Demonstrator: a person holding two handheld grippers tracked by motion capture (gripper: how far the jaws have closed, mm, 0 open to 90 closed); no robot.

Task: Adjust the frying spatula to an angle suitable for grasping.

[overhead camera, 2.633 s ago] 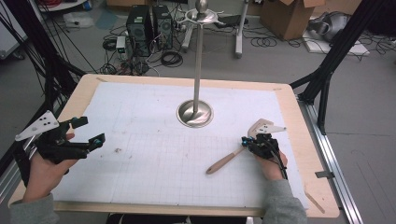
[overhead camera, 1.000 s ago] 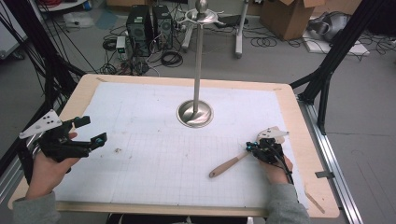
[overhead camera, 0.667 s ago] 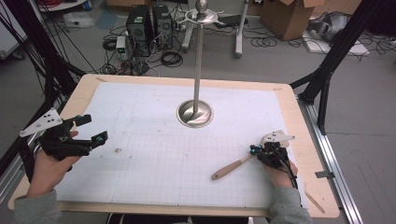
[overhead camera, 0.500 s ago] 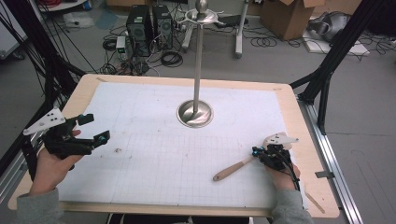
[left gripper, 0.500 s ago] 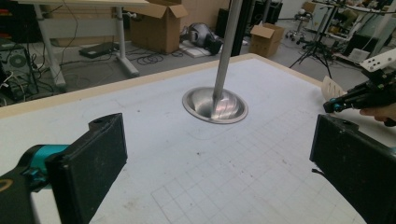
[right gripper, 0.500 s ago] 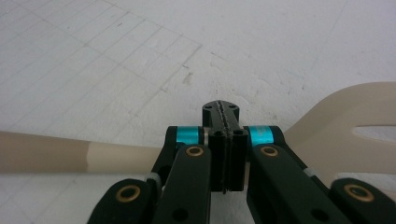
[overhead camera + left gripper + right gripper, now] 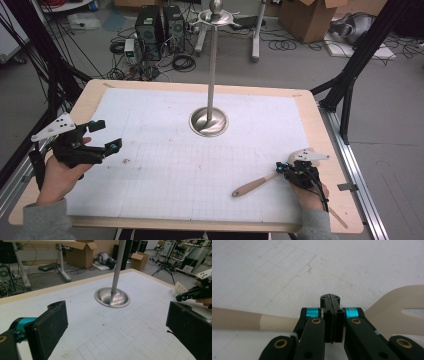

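Risk: the cream slotted spatula with a pale wooden handle (image 7: 260,184) is pinched at its thin neck by the right gripper (image 7: 286,170), jaws clamped tight; it may pivot or slip and drop onto the white gridded mat (image 7: 165,170). Spatula sits low over the mat's right-near corner. Left gripper (image 7: 105,136) gapes wide, empty, well apart from the steel pole stand (image 7: 209,120).

Jaws: spread wide, nothing between them
Metal stand (image 7: 112,296): upright on white gridded mat (image 7: 100,327)
Other gripper (image 7: 193,293): far right

L gripper (image 7: 102,137) jaws wide, R gripper (image 7: 281,169) closed.
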